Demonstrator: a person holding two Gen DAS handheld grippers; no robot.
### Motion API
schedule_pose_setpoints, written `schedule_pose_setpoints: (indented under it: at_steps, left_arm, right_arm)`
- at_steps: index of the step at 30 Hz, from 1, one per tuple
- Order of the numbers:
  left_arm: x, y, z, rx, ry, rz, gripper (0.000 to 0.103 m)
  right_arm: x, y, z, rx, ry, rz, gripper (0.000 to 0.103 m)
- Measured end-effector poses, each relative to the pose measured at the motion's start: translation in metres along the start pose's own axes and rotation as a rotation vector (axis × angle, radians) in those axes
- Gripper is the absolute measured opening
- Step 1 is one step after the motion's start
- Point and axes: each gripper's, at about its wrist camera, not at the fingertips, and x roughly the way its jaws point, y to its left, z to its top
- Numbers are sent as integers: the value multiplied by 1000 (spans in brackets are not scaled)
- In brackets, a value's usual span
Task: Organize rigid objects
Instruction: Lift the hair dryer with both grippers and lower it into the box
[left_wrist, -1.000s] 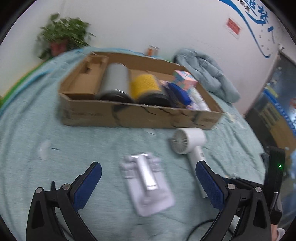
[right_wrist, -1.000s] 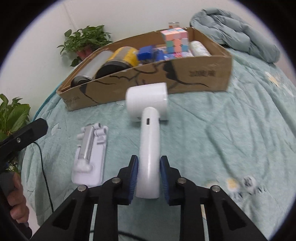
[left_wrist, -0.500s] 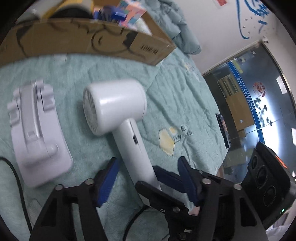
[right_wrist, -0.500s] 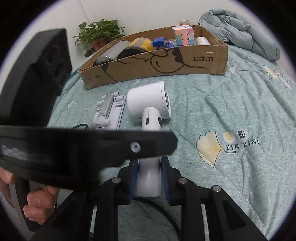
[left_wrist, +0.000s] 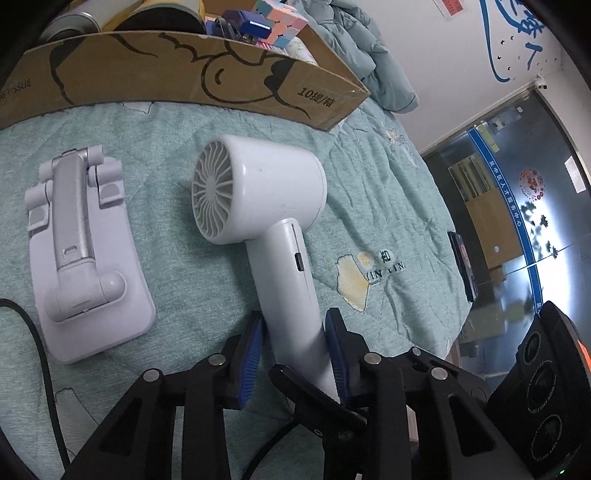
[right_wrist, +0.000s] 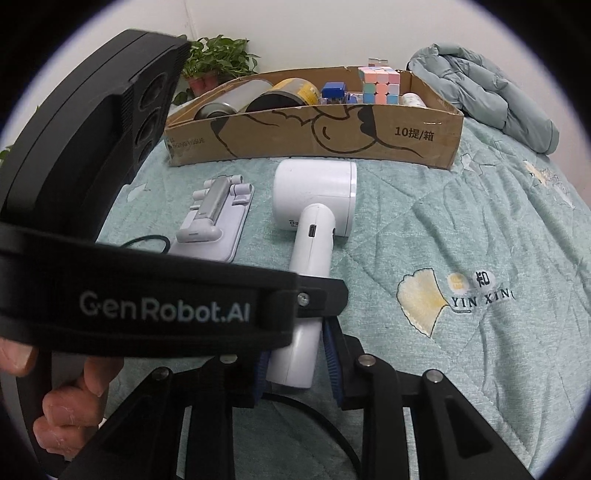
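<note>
Here a white hair dryer (left_wrist: 258, 192) lies on a green quilt (left_wrist: 388, 206), just in front of a long cardboard box (left_wrist: 184, 77), with its round head toward the box and its handle toward the cameras. Both grippers are at the handle. The left gripper (left_wrist: 293, 354) has its blue pads (left_wrist: 251, 354) on both sides of the lower handle, and its jaws are closing; the pads look to be touching the handle or very near to it, but I cannot tell if they press already. The right gripper (right_wrist: 295, 363) holds the end of the handle between its narrow jaws, and its pads touch the white plastic on both sides. In the right wrist view the black body of the left gripper crosses the handle, and a hand (right_wrist: 70, 413) holds it at the lower left. Beside the dryer, on its left, a folded white phone stand (left_wrist: 81, 258) lies flat on the quilt. The box holds two cans (right_wrist: 258, 96), a blue block (right_wrist: 332, 90) and a pastel cube (right_wrist: 380, 85). A grey-green jacket (right_wrist: 480, 88) lies behind the box on the right, and a potted plant (right_wrist: 218, 62) stands behind on the left.
</note>
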Motion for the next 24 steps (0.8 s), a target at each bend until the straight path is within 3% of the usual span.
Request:
schedule_pose_setpoints:
  at_steps: [12,19,24]
  left_arm:
    - [-37,-23,37,63,-112,-3,30]
    - [-48,-36,89,98,-149,-23,30]
    - [-42,-39,144,96,-128,-55,30]
  right_arm:
    - [-19,-2,33,-39,-132,-44,26]
    - [-21,-13,76,-42,-186,-54,26]
    - [-16,-32,114,-11,-185,-56,26]
